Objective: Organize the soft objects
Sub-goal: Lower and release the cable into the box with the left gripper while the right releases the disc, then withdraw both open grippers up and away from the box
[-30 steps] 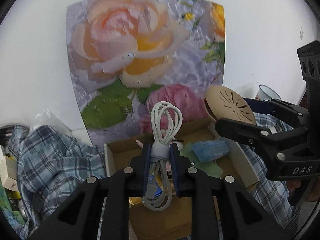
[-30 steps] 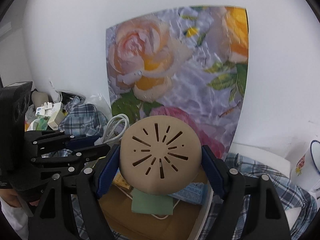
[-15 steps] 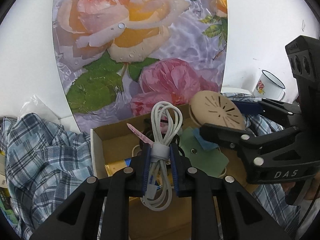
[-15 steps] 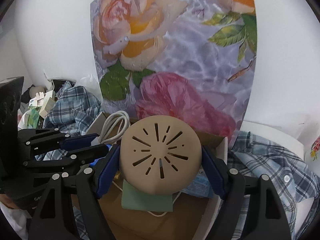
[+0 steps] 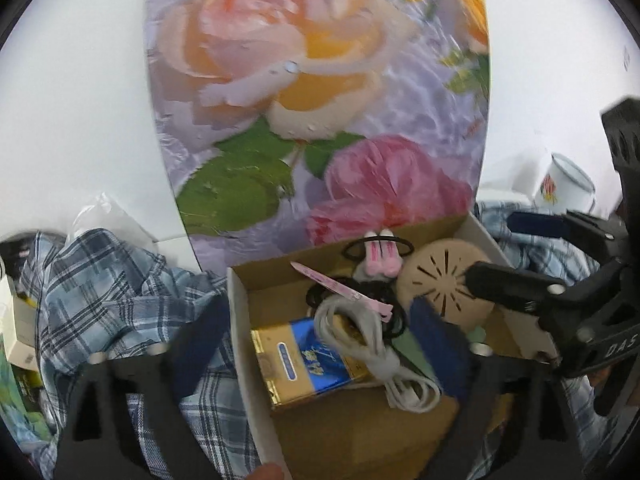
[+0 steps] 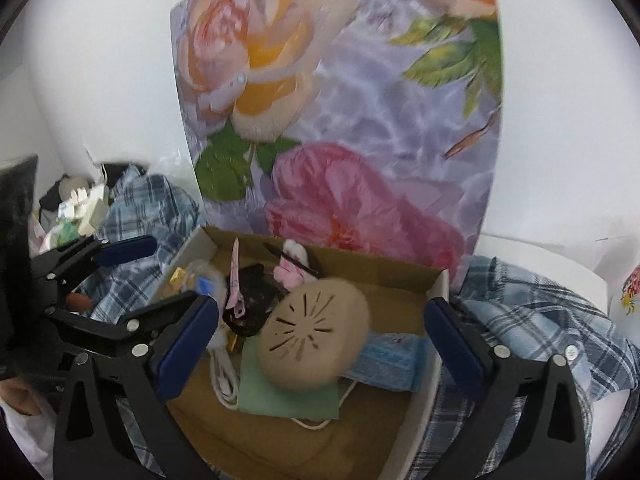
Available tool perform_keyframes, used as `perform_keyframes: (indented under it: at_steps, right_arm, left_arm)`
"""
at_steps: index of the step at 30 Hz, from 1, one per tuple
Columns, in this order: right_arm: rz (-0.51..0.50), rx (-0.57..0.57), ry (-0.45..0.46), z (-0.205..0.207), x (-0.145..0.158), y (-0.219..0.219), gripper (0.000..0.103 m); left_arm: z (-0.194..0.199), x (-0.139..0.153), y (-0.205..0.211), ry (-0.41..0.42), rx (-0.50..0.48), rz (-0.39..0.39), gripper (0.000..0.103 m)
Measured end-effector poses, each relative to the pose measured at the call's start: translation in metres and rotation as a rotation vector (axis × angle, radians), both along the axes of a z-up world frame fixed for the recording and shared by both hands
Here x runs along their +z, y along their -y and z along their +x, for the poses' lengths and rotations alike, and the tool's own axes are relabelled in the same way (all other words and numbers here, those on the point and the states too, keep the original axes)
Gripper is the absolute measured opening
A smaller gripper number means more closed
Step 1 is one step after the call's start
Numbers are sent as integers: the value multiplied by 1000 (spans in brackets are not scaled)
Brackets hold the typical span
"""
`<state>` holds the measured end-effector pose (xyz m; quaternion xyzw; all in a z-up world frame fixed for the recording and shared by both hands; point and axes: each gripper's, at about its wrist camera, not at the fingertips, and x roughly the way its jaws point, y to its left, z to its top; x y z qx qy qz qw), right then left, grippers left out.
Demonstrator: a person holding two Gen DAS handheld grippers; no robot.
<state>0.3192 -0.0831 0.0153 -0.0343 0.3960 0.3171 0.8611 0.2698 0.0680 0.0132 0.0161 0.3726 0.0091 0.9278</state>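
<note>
The left gripper (image 5: 320,328) has just been opening and its blue-padded fingers (image 5: 436,340) stand wide apart, pressing on nothing. Between them, loose in the cardboard box (image 5: 240,320), lies the coiled white cable (image 5: 360,336), resting across a gold and blue packet (image 5: 308,360).

The right gripper (image 6: 320,340) has likewise just been opening; its fingers (image 6: 184,340) are spread wide and clear of the tan round pad (image 6: 312,340) with the slotted face. That pad sits tilted in the box between them, on top of a green cloth (image 6: 288,396), with a folded blue cloth (image 6: 392,356) just beside it toward the right wall of the box.

Farther back in the box are a pink hair clip (image 6: 234,280) lying over a black tangle (image 6: 256,296), and a small pink and white bunny toy (image 6: 292,268) with a black hair band around it.

The box rests on a blue plaid shirt (image 5: 108,292) that spreads out on both sides. Behind it a large flower picture (image 6: 340,100) leans against the white wall. In the left wrist view a white enamel mug (image 5: 564,184) stands at the far right, behind the right gripper. A heap of small boxes and packets (image 6: 80,208) lies at the far left in the right wrist view.
</note>
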Motion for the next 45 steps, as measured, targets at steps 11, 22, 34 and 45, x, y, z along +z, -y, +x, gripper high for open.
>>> perform_keyframes:
  at_steps: [11,22,34,45]
  right_arm:
    - [12,-29,100,-11,33,10,102]
    - [14,-24,190,-33,69,7,102]
    - [54,-15,324,-70,119,8,102]
    - [72,1,411,-109,151,11,102]
  left_arm:
    - [-8,18,-13,61,15,-86,103]
    - [-25,47,-14,141,29,-79,103]
    - [-61,94,-11,276,13,-122,103]
    - [-99,130,0,376,24,-44,103]
